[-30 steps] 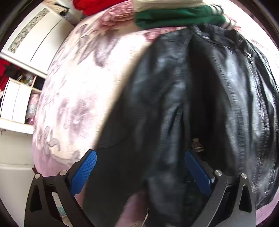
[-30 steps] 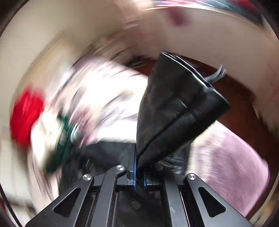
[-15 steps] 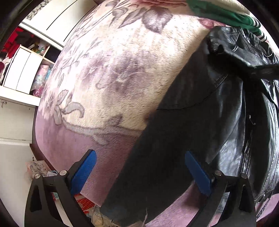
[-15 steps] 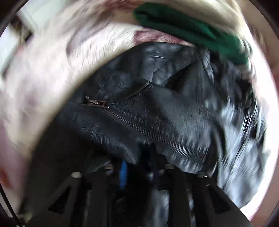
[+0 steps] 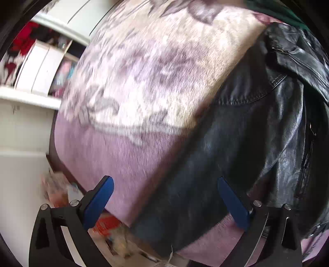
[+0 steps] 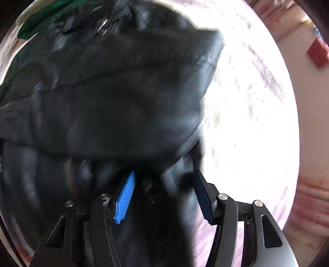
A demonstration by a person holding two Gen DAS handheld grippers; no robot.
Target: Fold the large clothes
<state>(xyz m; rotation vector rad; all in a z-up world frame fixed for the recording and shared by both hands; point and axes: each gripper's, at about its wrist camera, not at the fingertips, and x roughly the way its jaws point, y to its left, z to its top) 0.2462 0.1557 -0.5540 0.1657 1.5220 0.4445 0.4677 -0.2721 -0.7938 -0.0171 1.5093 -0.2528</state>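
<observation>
A black leather jacket lies on a bed with a pink and cream floral blanket. In the left wrist view its sleeve runs down towards the bed's near edge, between the fingers of my left gripper, which is open and empty just above it. In the right wrist view the jacket fills the frame, with a sleeve folded across the body. My right gripper is open, its blue pads apart over the leather, holding nothing.
A green garment lies past the jacket's collar. White shelves and drawers stand left of the bed. Clutter lies on the floor below the bed's edge. The blanket to the jacket's right is brightly lit.
My right gripper carried the sleeve across onto the jacket, then opened and let it go. My left gripper stayed open and drifted towards the bed's near edge.
</observation>
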